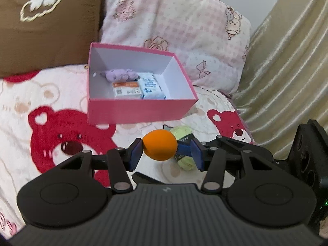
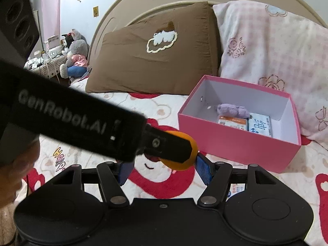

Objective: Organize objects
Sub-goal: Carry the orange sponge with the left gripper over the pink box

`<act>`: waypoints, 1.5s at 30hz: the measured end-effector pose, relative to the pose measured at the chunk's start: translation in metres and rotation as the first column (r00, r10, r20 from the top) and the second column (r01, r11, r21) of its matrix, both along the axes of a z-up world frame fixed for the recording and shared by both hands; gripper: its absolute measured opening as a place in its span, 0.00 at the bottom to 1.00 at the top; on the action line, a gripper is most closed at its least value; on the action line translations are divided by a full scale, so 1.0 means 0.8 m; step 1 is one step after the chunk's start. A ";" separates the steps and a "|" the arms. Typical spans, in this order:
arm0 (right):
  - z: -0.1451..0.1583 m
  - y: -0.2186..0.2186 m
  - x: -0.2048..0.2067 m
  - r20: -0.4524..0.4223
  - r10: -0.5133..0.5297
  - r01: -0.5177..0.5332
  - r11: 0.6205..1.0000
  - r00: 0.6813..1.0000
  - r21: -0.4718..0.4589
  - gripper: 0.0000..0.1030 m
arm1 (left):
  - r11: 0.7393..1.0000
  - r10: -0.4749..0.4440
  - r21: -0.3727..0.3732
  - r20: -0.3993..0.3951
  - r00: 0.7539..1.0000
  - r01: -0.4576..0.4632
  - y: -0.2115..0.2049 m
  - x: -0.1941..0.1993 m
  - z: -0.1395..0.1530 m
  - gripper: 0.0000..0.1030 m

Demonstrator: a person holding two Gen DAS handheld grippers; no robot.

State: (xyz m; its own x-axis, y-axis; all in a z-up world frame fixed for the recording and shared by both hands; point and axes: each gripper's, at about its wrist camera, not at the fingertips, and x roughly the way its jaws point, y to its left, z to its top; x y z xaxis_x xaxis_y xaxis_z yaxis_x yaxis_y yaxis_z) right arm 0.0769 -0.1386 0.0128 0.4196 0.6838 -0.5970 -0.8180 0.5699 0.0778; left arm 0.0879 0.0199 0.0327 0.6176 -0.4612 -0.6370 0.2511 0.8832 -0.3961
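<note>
Left wrist view: left gripper [image 1: 166, 152] clamps an orange ball [image 1: 160, 144] before the pink box [image 1: 141, 107], right gripper [image 2: 164, 171] agape

Both wrist views near, sharing pink box [image 1: 141, 110]

Open pink cardboard box [image 1: 141, 110] half full, left side bare. Pillows behind box. Green yarn ball [image 1: 185, 161] sits on bed before box.
</note>
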 end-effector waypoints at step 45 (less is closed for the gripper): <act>0.039 0.032 0.257 0.001 -0.090 0.090 0.993 0.996 -0.076 0.52 | 0.965 0.064 -0.248 -0.100 0.993 -0.087 -0.047 0.276 -0.026 0.46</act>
State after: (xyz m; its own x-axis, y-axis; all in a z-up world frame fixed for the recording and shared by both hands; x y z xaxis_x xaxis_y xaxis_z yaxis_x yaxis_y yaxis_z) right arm 0.2823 -0.1131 0.0439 0.4756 0.5963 -0.6467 -0.7631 0.6453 0.0338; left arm 0.3084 -0.0178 0.0120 0.6019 -0.5683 -0.5610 0.1407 0.7670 -0.6261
